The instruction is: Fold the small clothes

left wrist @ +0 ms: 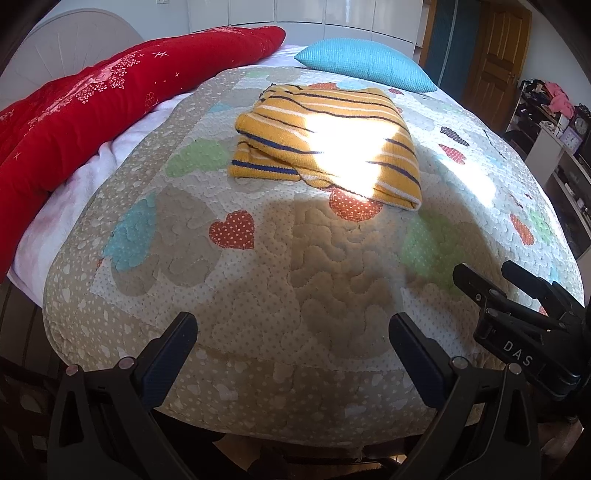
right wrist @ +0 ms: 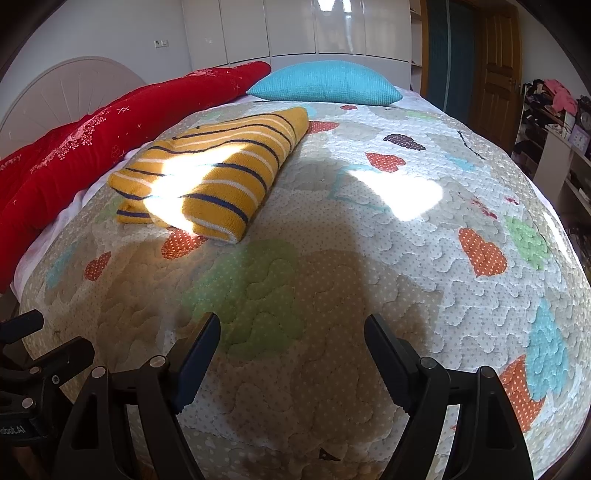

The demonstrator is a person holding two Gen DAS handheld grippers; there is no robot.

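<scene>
the striped yellow garment (left wrist: pixel 325 144) is left folded on the quilt (left wrist: pixel 258 295), apparently finished, so the left gripper (left wrist: pixel 293 354) and right gripper (right wrist: pixel 291 354) are held wide apart, empty, near the bed's edge.

I see a bed with a soft quilted cover (right wrist: pixel 332 258) dotted with coloured hearts. Bright sun makes white patches on it. A thick red blanket with sparkly flowers (left wrist: pixel 92 107) lies along the left side, beside a round pale headboard (right wrist: pixel 62 88). A blue knitted pillow (right wrist: pixel 325 86) rests at the far end. Behind it stand shiny white cupboards (right wrist: pixel 295 29). A brown wooden door (left wrist: pixel 498 62) is to the right, near messy open shelves (right wrist: pixel 554 133) holding a small clock (left wrist: pixel 580 127).
</scene>
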